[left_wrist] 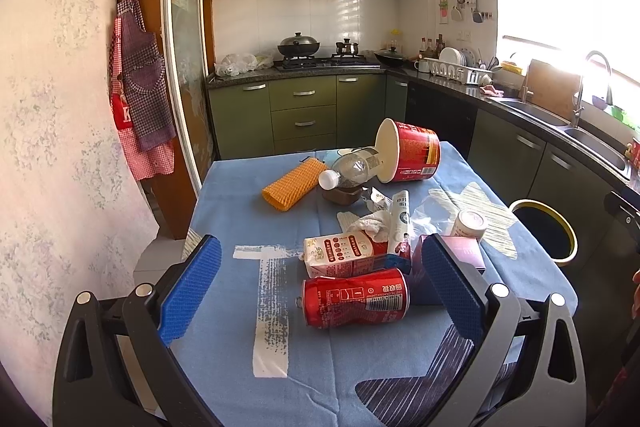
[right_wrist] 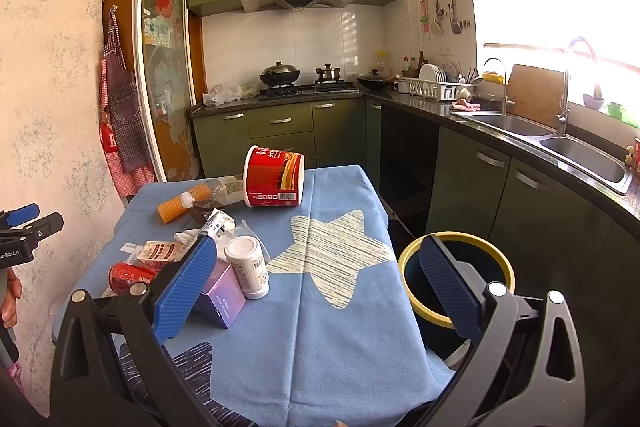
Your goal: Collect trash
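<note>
Trash lies on a blue tablecloth [left_wrist: 360, 379]: a crushed red can [left_wrist: 354, 297], a white and red carton [left_wrist: 340, 253], a crumpled tissue [left_wrist: 370, 223], a white cup [left_wrist: 470, 225], a purple box [left_wrist: 464, 253], a clear bottle [left_wrist: 354, 169], a red noodle tub [left_wrist: 408, 157] on its side and an orange mesh sleeve [left_wrist: 294, 185]. My left gripper [left_wrist: 320, 287] is open, its pads either side of the can and above it. My right gripper [right_wrist: 316, 287] is open and empty over the table's right half, near the purple box [right_wrist: 224, 293] and white cup [right_wrist: 248, 261].
A black bin with a yellow rim [right_wrist: 456, 279] stands on the floor right of the table. Green cabinets, a stove [left_wrist: 320, 61] and a sink [right_wrist: 520, 125] line the back and right. Aprons [left_wrist: 138, 87] hang on the left wall.
</note>
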Demonstrator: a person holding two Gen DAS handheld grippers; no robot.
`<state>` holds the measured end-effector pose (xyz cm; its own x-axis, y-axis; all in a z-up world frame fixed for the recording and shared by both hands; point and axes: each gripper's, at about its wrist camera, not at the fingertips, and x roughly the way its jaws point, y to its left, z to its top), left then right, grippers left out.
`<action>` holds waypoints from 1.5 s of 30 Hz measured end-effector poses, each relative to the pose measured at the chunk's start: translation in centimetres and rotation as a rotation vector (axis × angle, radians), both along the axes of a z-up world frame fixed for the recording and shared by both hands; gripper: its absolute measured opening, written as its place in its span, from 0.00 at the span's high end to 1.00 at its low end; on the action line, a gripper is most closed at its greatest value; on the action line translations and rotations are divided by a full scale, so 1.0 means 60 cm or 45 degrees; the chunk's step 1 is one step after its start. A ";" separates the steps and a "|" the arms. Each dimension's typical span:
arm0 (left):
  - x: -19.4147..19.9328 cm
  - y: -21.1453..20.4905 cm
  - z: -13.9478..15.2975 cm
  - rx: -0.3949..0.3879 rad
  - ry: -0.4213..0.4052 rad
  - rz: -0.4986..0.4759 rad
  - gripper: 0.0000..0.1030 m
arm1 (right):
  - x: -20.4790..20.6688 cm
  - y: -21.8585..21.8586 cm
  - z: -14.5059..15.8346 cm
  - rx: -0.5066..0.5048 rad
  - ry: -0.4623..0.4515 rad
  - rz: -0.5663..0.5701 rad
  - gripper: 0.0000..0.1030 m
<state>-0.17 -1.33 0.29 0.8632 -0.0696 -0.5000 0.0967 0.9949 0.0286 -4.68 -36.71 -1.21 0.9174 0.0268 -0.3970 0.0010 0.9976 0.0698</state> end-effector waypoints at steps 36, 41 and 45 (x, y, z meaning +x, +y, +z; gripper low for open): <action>0.440 0.063 -0.115 -0.055 0.176 0.062 0.04 | 0.569 0.172 0.007 -0.179 0.527 0.213 0.06; 0.455 0.065 -0.142 -0.075 0.194 0.057 0.04 | 0.637 0.248 -0.022 -0.441 0.598 0.142 0.06; 0.447 0.062 -0.152 -0.086 0.205 0.035 0.04 | 0.682 0.255 -0.054 -0.547 0.689 0.081 0.16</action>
<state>26.62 2.42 -8.81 0.7745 -0.0850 -0.6268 0.0672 0.9964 -0.0519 36.23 -21.43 -4.45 0.5893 -0.1880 -0.7857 -0.1348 0.9361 -0.3250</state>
